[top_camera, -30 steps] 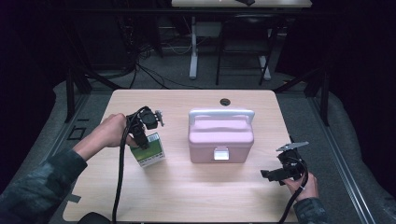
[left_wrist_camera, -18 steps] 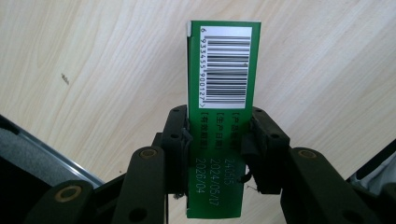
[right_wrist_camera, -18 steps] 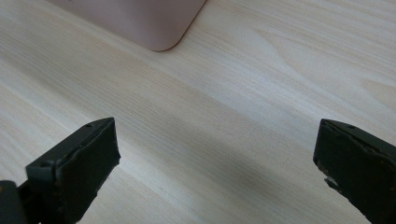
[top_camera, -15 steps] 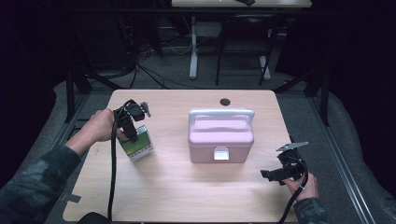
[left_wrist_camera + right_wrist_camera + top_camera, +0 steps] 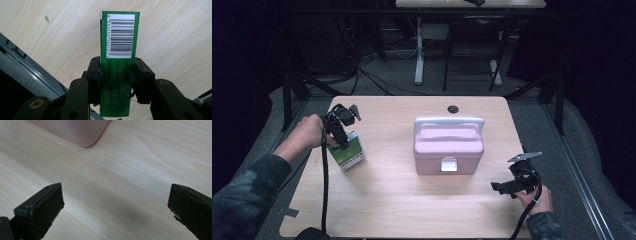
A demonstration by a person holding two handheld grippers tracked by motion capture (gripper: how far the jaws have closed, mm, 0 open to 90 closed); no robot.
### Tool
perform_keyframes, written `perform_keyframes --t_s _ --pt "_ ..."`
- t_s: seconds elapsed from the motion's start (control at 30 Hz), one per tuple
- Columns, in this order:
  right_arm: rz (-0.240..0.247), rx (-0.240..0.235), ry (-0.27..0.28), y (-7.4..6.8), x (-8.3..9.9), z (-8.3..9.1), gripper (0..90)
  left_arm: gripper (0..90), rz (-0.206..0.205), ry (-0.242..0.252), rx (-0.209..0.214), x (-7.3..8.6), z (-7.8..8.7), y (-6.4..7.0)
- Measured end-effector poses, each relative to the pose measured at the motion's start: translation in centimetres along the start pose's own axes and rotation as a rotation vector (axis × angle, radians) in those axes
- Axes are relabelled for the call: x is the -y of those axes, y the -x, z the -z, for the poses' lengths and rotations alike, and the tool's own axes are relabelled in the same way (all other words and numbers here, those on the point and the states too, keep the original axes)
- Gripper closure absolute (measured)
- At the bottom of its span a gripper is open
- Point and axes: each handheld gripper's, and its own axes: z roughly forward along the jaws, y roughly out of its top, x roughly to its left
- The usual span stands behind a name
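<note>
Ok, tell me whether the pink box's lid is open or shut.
Shut. In the high view the pink box has its lid down flat, handle folded across the top, and the front latch lies against its front wall.

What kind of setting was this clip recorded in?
Probably a lab or studio recording space: a lone light wooden table in a dark room, loose cables on grey carpet, and another desk's frame behind it.

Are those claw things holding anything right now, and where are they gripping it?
The left gripper clamps the green box by its two broad faces, at the end away from the barcode. The right gripper is open and holds nothing.
</note>
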Motion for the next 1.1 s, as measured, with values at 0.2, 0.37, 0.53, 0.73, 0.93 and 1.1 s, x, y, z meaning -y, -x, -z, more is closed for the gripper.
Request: perform_keyframes --t_s 0.2,0.37,0.53,0.73,0.93,1.1 --pt "0.0 0.0 -0.001 0.0 0.0 0.0 0.0 63.8 0.049 -0.025 -0.013 1.1 -0.5 -1.8" --pt "0.0 0.001 -0.001 0.0 0.0 0.0 0.0 63.7 0.089 -0.048 -0.015 2.1 -1.1 -3.3" --pt "0.004 0.0 -0.002 0.0 0.0 -0.1 0.0 63.7 0.121 -0.06 -0.012 3.0 -1.5 -4.7" --pt "0.003 0.002 -0.004 0.0 0.0 -0.1 0.0 63.7 0.166 -0.063 -0.004 4.1 -2.2 -6.2" --pt "0.004 0.001 -0.004 0.0 0.0 -0.1 0.0 63.6 0.202 -0.039 0.02 5.0 -2.6 -7.2" --pt "0.005 0.002 -0.003 0.0 0.0 -0.1 0.0 61.6 0.203 -0.03 0.021 5.1 -2.6 -7.3"
